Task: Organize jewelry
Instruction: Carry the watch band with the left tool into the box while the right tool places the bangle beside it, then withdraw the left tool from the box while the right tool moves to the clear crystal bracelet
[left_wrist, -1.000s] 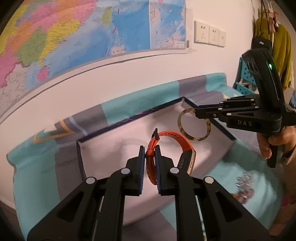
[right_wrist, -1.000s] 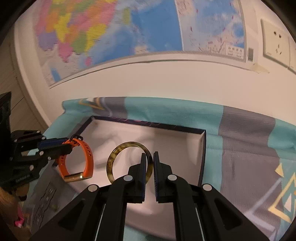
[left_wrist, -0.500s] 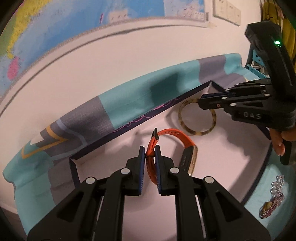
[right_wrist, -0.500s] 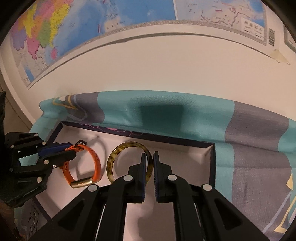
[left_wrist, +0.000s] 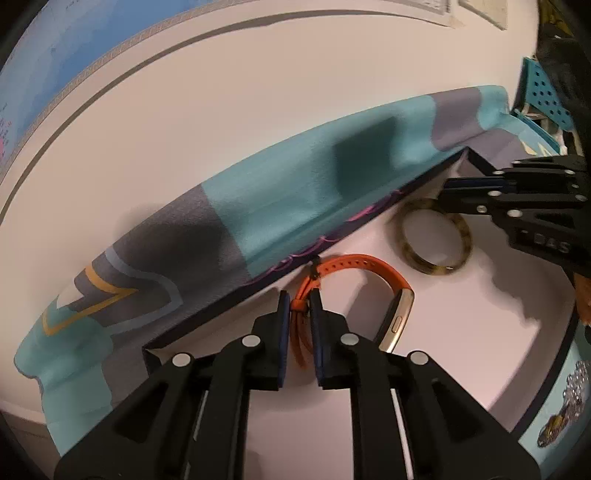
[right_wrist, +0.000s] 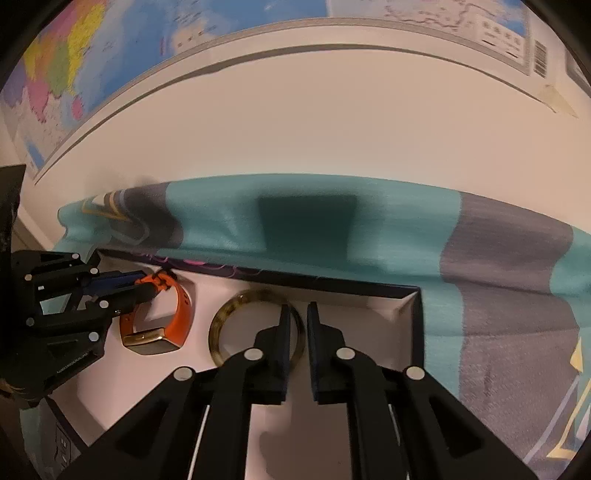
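The left gripper (left_wrist: 297, 310) has the orange watch (left_wrist: 364, 267) strap between its opening jaws; the watch rests on the white floor of the tray (left_wrist: 461, 332), its loop arcing right towards the gold case. Just right of it lies the mottled bangle (right_wrist: 236, 314), its rim between the right gripper (right_wrist: 296, 325)'s opening jaws. Both sit near the tray's far wall, which blocks forward motion. Loose jewelry (left_wrist: 565, 417) waits outside on the teal cloth (left_wrist: 280, 199).
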